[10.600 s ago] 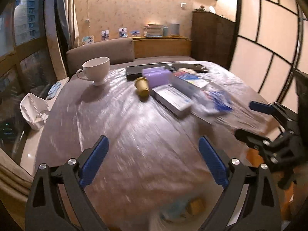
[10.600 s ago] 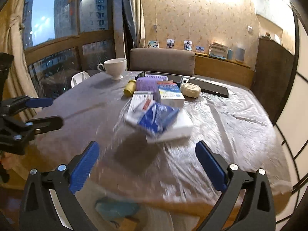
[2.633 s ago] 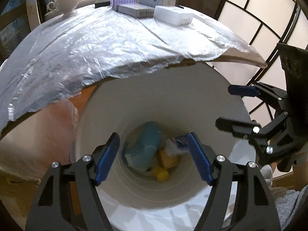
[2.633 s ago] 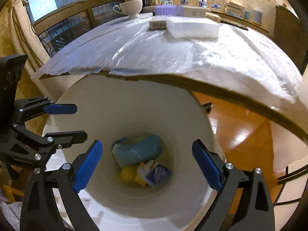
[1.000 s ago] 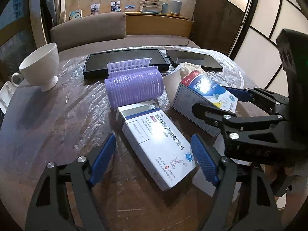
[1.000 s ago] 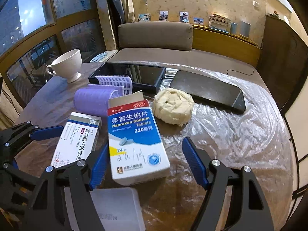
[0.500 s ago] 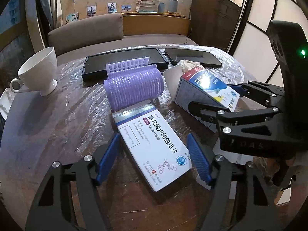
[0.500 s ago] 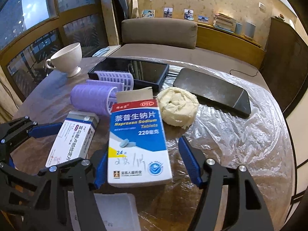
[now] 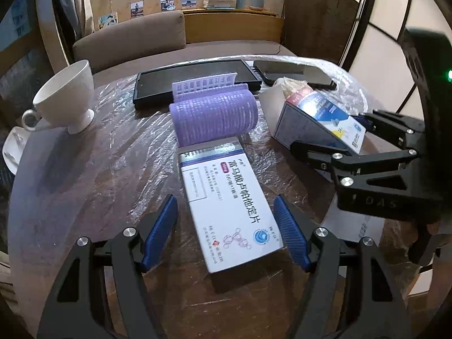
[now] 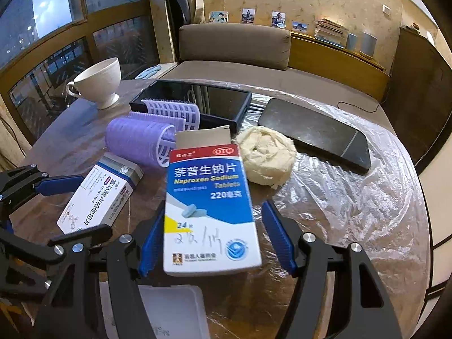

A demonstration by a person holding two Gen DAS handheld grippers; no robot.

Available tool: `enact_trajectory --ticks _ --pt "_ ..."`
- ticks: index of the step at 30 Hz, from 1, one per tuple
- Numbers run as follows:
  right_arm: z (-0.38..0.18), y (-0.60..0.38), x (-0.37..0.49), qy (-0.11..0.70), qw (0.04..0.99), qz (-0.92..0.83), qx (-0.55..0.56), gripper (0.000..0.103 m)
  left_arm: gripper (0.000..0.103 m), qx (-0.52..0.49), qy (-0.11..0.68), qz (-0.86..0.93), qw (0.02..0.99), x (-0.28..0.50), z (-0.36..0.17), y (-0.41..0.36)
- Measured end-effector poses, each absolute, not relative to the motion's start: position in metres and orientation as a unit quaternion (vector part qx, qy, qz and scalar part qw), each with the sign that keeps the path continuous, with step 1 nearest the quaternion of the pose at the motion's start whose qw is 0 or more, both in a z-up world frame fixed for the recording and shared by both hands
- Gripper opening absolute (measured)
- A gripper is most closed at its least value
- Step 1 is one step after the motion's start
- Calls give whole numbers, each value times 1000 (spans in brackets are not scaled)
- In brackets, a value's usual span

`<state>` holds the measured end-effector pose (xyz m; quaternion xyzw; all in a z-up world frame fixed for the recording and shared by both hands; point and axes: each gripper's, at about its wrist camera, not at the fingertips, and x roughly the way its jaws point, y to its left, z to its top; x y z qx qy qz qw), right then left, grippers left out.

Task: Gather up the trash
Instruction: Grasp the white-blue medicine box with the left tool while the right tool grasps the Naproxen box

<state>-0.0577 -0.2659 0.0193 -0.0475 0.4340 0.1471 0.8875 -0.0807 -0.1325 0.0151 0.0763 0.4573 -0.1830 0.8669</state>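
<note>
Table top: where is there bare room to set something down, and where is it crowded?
Free: the stretch between the white cup and the grey-white medicine box, and the plastic-covered part right of the blue box, in front of the dark tablet. Crowded: the middle, around the purple rollers, black tray and paper wad.

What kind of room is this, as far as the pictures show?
Most likely a living room in a flat: a brown sofa stands behind the plastic-covered table, small photos hang on the papered wall, and high-rise buildings show through the windows.
</note>
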Motion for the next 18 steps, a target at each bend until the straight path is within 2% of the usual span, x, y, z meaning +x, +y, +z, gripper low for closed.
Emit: enact_trajectory --ticks 13,15,16,18 --pt "18 -257 -47 442 884 137 -67 66 72 88 455 -164 871 -68 13 -143" --pt "18 -256 -47 441 884 140 -72 59 71 89 455 -165 870 -68 12 -144" --pt "18 -255 -47 441 883 143 -73 57 65 91 453 -168 871 -69 13 -144" --pt "18 -254 -48 440 883 143 -76 53 59 94 448 -172 872 -71 14 -146"
